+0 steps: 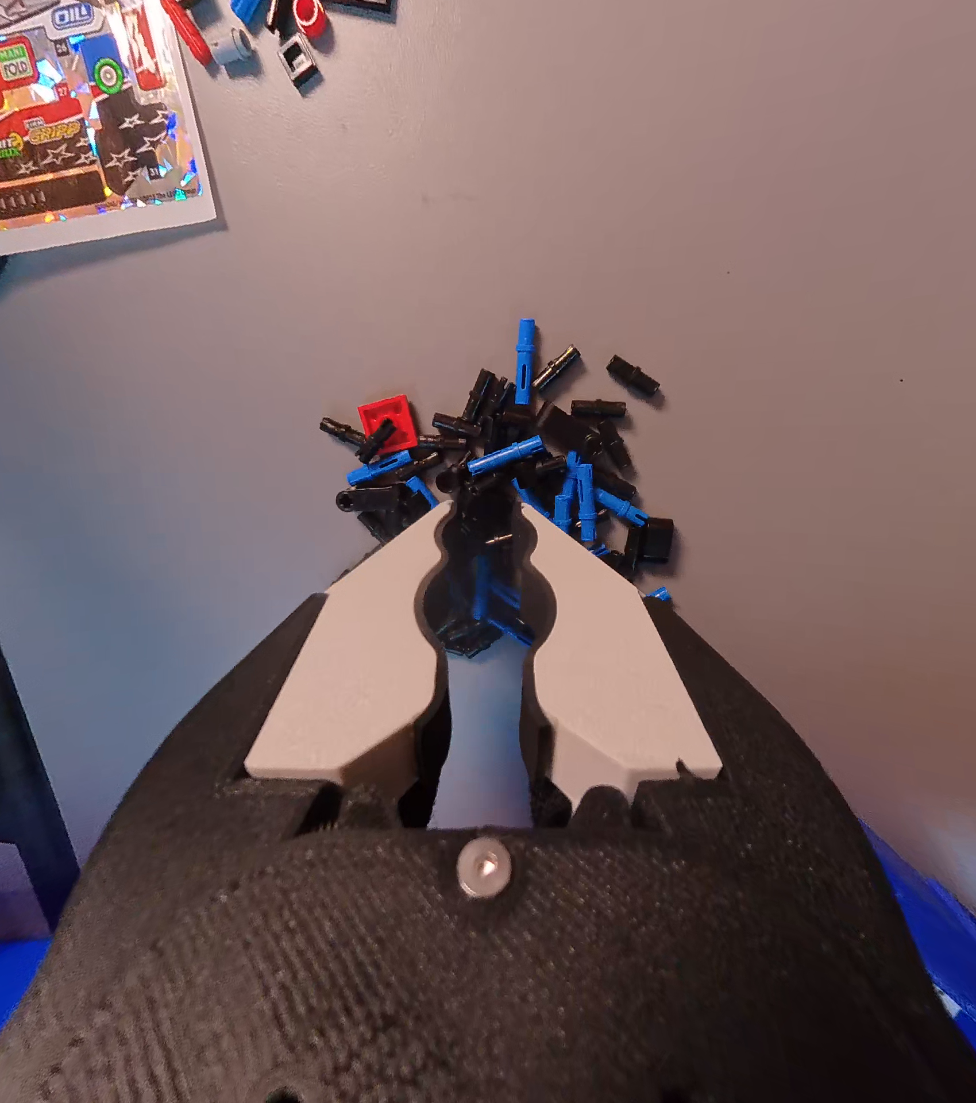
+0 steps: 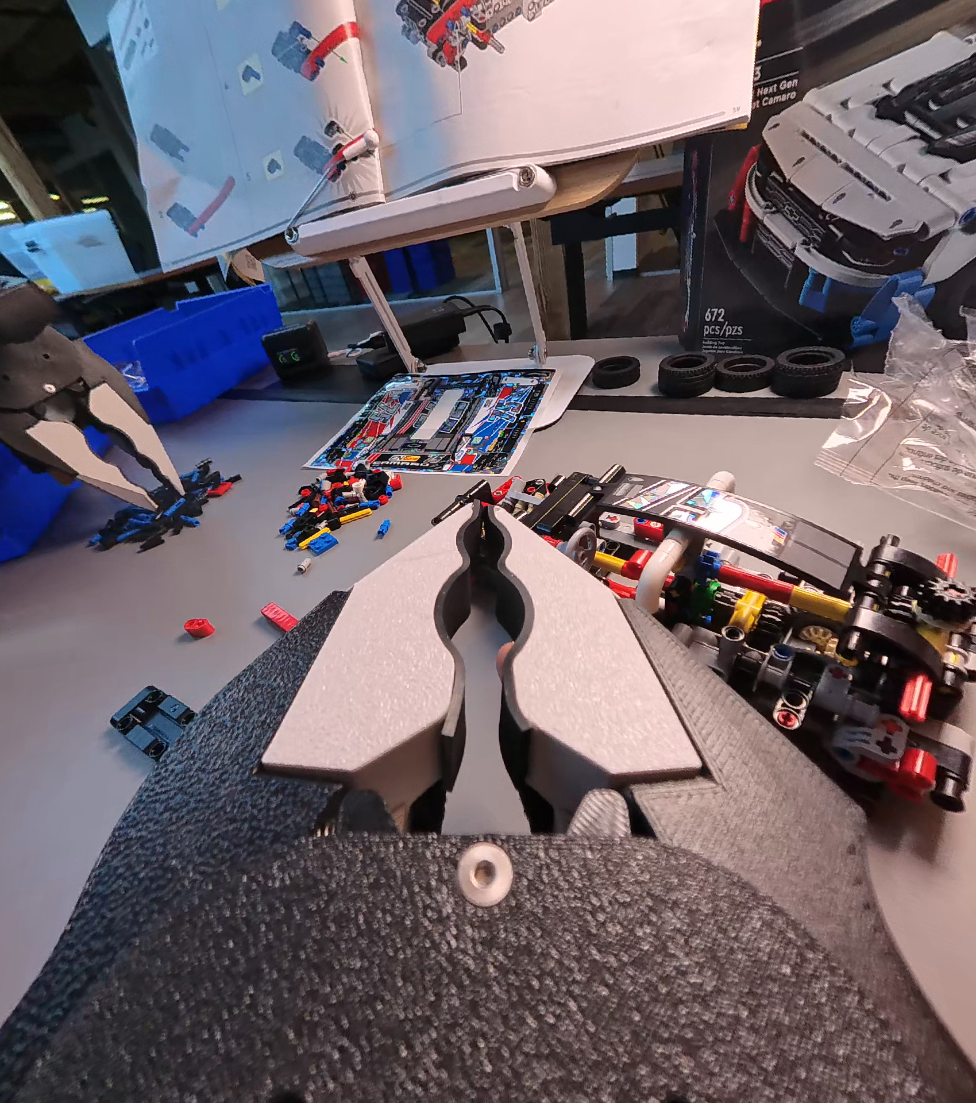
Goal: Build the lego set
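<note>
Blue and black pins lay heaped in a pin pile [image 1: 497, 471] on the grey counter [image 1: 772, 298], and the left claw [image 1: 485, 507] stood with its tips in that heap, jaws slightly parted around loose pins. The right claw [image 2: 483, 512] was nearly clenched, its tips just beside the front of the half-built car [image 2: 760, 597], which lay on the counter to its right; whether it gripped anything could not be told.

Surface [image 2: 55, 597]: smooth matt grey. Left hand-held gripper [image 1: 485, 507]: rough, layered black printed plastic body, matt grey plastic fingers [image 1: 366, 644], bright metal rivet [image 1: 483, 865]. Pin pile [image 1: 509, 465]: glossy black and blue plastic. Sticker sheet [image 2: 437, 421]: glossy, iridescent foil on paper. Tyres [image 2: 745, 371]: matt black rubber. Bag [image 2: 951, 430]: clear, crinkled plastic. Instruction booklet [image 2: 533, 89]: smooth white paper.
</note>
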`<action>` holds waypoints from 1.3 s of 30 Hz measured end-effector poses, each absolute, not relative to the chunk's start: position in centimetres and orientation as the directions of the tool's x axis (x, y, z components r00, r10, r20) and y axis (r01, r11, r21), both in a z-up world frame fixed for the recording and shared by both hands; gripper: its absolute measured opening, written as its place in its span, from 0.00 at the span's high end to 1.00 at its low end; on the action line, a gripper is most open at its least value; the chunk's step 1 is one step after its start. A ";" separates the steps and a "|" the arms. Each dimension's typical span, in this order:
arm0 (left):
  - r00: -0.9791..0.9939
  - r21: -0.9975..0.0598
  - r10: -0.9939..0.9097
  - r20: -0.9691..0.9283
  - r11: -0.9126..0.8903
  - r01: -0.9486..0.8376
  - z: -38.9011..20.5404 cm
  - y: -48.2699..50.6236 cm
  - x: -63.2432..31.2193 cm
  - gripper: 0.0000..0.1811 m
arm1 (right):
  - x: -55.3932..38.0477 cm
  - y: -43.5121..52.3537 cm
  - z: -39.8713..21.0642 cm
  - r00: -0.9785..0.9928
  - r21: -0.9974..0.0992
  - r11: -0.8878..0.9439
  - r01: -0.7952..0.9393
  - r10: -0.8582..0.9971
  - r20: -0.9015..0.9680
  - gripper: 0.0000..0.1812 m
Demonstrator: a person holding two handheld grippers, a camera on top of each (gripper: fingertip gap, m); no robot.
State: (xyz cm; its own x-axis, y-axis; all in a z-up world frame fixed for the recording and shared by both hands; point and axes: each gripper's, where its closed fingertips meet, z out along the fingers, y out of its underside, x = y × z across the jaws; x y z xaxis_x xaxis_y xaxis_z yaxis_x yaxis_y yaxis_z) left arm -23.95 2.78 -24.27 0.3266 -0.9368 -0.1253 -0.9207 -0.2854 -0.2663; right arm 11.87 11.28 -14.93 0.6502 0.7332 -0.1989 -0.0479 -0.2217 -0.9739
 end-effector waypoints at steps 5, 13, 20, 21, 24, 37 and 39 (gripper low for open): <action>0.319 -0.274 -0.938 -0.138 -0.273 -0.922 -24.2 2.9 -23.8 0.93 | 11.9 11.3 -14.9 0.649 -0.974 -0.223 -0.047 0.734 -0.200 1.00; 0.377 -0.446 -0.913 -0.159 -0.274 -0.852 -21.0 3.3 -23.7 0.93 | 11.9 11.3 -14.9 0.647 -0.972 -0.228 -0.050 0.734 -0.205 1.00; 0.422 -0.777 -0.902 -0.093 -0.200 -0.597 -13.9 2.8 -20.0 0.93 | 11.3 10.7 -14.7 0.625 -0.978 -0.205 -0.035 0.759 -0.182 1.00; 0.420 -0.810 -0.904 -0.082 -0.185 -0.557 -12.9 2.4 -19.3 0.93 | 11.1 10.5 -14.5 0.618 -0.980 -0.195 -0.029 0.767 -0.171 1.00; 0.442 -0.893 -0.892 -0.098 -0.117 -0.434 -9.9 1.6 -16.1 0.93 | 10.1 9.2 -13.8 0.571 -0.991 -0.133 0.001 0.814 -0.108 0.99; 0.629 -0.931 -0.706 -0.327 0.125 -0.343 -11.6 -2.2 -0.6 0.93 | -0.9 -1.4 -10.0 0.215 -0.986 -0.080 0.145 0.975 -0.048 0.92; 0.631 -0.923 -0.694 -0.345 0.128 -0.364 -11.8 -2.4 -0.4 0.93 | -1.2 -2.0 -10.5 0.192 -0.981 -0.090 0.171 0.980 -0.057 0.92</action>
State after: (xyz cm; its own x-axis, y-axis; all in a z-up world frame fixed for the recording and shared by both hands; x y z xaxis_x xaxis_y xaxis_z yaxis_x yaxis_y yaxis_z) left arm -0.36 -2.41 -11.82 0.6315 -0.6942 -0.3454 -0.3639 0.1280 -0.9226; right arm -1.20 -2.05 -10.51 0.1916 0.9798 -0.0566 0.1712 -0.0901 -0.9811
